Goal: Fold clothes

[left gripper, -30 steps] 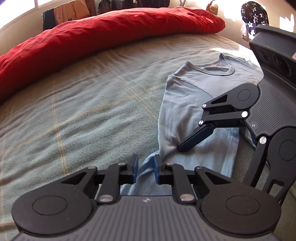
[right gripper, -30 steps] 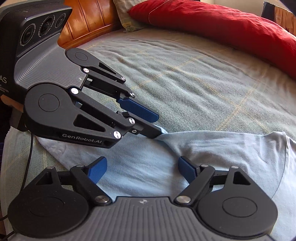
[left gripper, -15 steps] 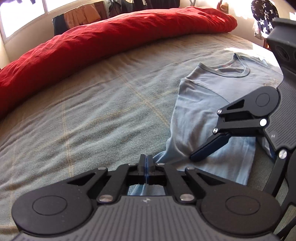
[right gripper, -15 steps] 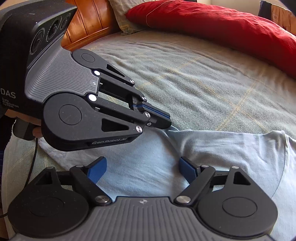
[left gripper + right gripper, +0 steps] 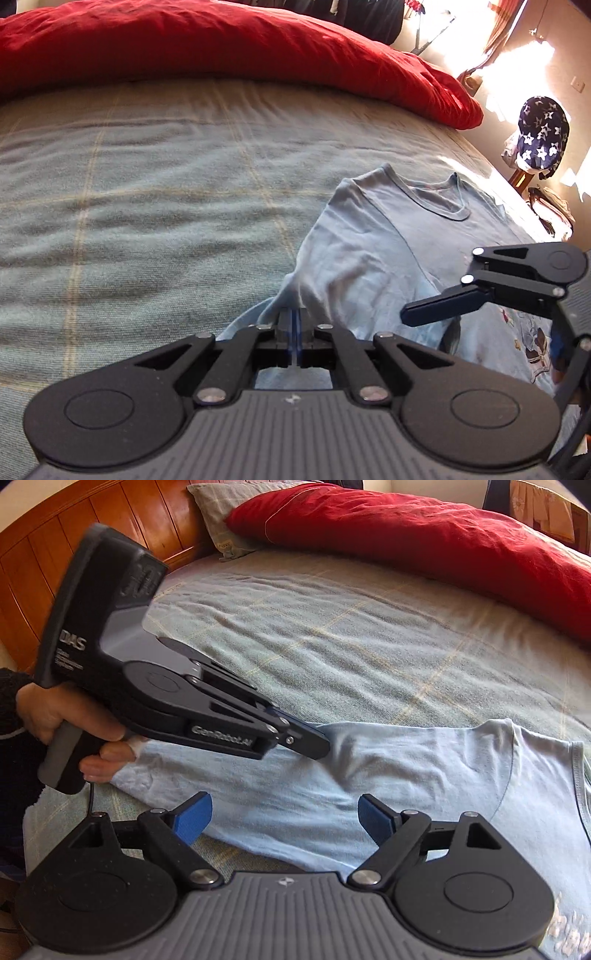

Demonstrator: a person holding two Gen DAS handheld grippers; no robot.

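A light blue T-shirt lies on the bed, collar toward the far side, one side folded over. My left gripper is shut on the shirt's near edge, and the cloth rises in a ridge from its pads. In the right wrist view the same left gripper pinches the blue T-shirt, held by a hand at the left. My right gripper hangs open above the shirt's lower part with nothing between its blue pads. It also shows in the left wrist view as the right gripper.
A grey-green checked blanket covers the bed. A red duvet is bunched along the far side, a pillow and wooden headboard at the left. A star-patterned cloth hangs beyond the bed's right edge.
My left gripper closed on the shirt's edge and rolled, lifting the cloth into a ridge. My right gripper rose a little and stayed open.
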